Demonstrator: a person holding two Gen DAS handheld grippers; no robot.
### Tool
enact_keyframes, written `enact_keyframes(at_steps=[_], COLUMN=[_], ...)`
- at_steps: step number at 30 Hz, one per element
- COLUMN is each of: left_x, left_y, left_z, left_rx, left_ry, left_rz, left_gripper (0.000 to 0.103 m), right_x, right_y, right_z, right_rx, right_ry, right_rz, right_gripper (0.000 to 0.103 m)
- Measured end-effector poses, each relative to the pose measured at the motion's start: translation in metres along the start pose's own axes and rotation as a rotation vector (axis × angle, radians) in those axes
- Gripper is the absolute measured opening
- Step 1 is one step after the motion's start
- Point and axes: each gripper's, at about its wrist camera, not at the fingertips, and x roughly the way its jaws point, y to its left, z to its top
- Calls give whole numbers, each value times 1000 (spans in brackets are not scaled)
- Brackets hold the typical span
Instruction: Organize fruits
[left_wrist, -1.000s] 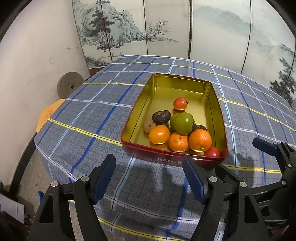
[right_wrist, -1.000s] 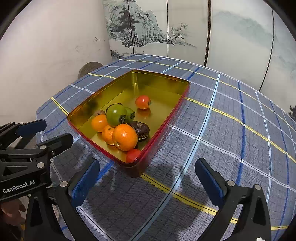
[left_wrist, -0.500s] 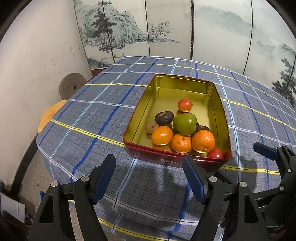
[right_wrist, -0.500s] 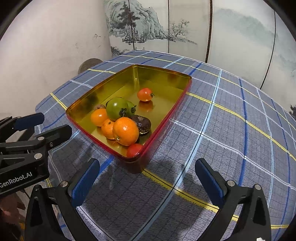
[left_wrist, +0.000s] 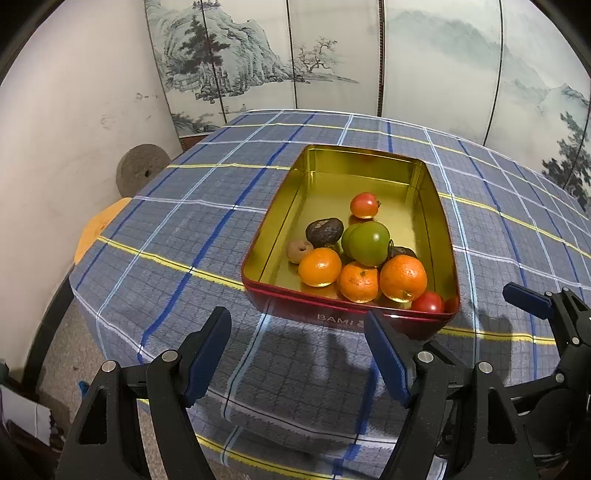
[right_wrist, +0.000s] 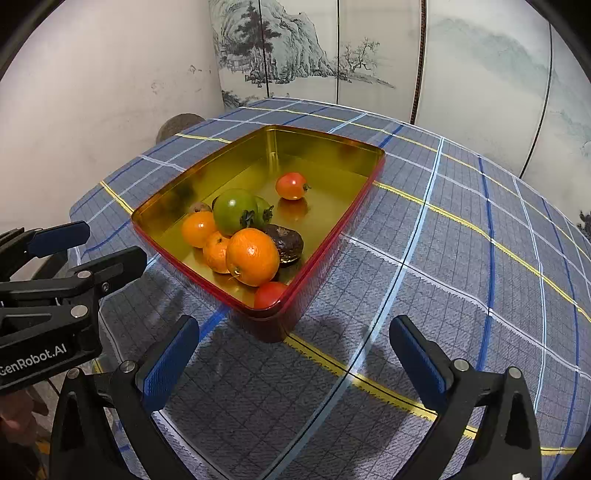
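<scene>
Both hand-held grippers, the left hand-held gripper (left_wrist: 297, 352) and the right hand-held gripper (right_wrist: 293, 360), have edged closer to the red tin (left_wrist: 291, 218) on the plaid tabletop (left_wrist: 177, 236) than a second ago, jaws spread wide and empty. The fruits (left_wrist: 364, 258) sit piled at the tin's near end. Only the left view shows a small brown fruit (left_wrist: 299, 251) clearly; the right view exposes the dark fruit (right_wrist: 286, 242) beside the large orange (right_wrist: 252, 257).

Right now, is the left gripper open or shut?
Open. The left gripper shows a wide gap between its blue pads, nothing held, short of the tin.
</scene>
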Motion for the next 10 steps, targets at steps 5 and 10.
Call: enact_keyframes(at_steps=[5, 10], left_x=[-1, -2], left_y=[-1, 0], left_z=[0, 1], left_rx=[-4, -9], left_ry=[-3, 1], left_rz=[-12, -19], left_gripper=[75, 75], right_x=[0, 0], right_y=[0, 1], right_z=[-1, -2], right_rx=[-3, -3], right_ry=[1, 1], right_rz=[-1, 0], right_gripper=[102, 102])
